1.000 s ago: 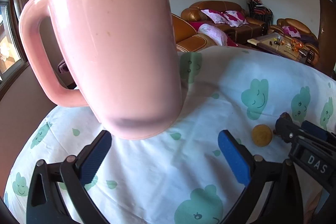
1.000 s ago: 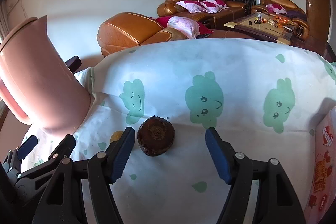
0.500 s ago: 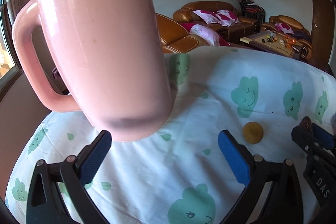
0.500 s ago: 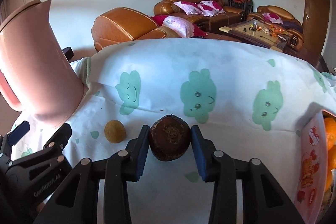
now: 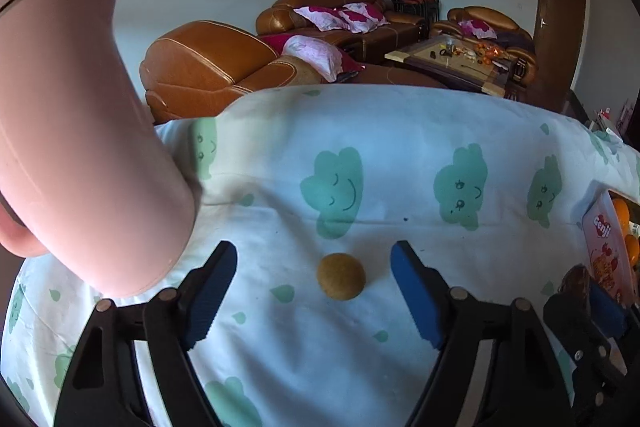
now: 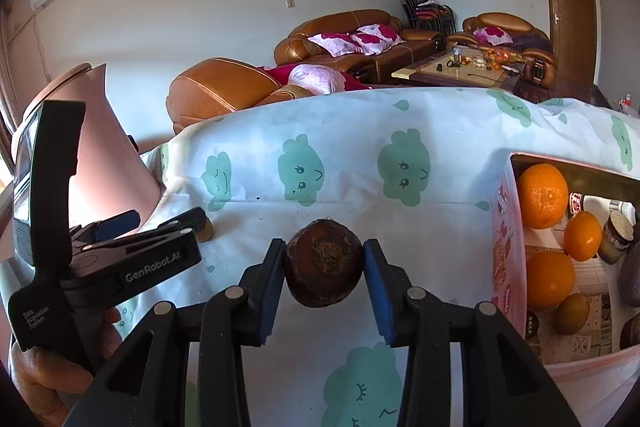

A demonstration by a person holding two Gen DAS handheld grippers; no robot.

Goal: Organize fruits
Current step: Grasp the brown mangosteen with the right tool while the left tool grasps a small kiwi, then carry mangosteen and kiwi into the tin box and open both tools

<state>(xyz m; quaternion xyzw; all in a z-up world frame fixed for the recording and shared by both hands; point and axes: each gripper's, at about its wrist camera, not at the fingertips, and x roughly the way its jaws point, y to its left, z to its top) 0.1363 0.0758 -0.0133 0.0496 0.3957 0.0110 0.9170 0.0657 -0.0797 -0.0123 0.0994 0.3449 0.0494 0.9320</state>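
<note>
We pinch a round, rough brown fruit [image 6: 323,269] in our right gripper [image 6: 323,267] above the cloud-print cloth [image 6: 400,227] beside the pink box [image 6: 506,247], while our left gripper [image 5: 314,293], jaws just closing, straddles a matte tan ball [image 5: 341,275] untouched, near the smooth pink jug [image 5: 80,147].

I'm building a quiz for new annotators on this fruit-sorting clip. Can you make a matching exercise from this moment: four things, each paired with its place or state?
Things:
1. dark brown fruit
2. small yellow-brown fruit
3. oranges
4. pink jug

Places or states:
A. inside the pink box
B. standing at the left edge of the tablecloth
C. clamped by the right gripper
D. lying on the cloth between the open fingers of the left gripper

Pairs: 1-C, 2-D, 3-A, 4-B
</note>
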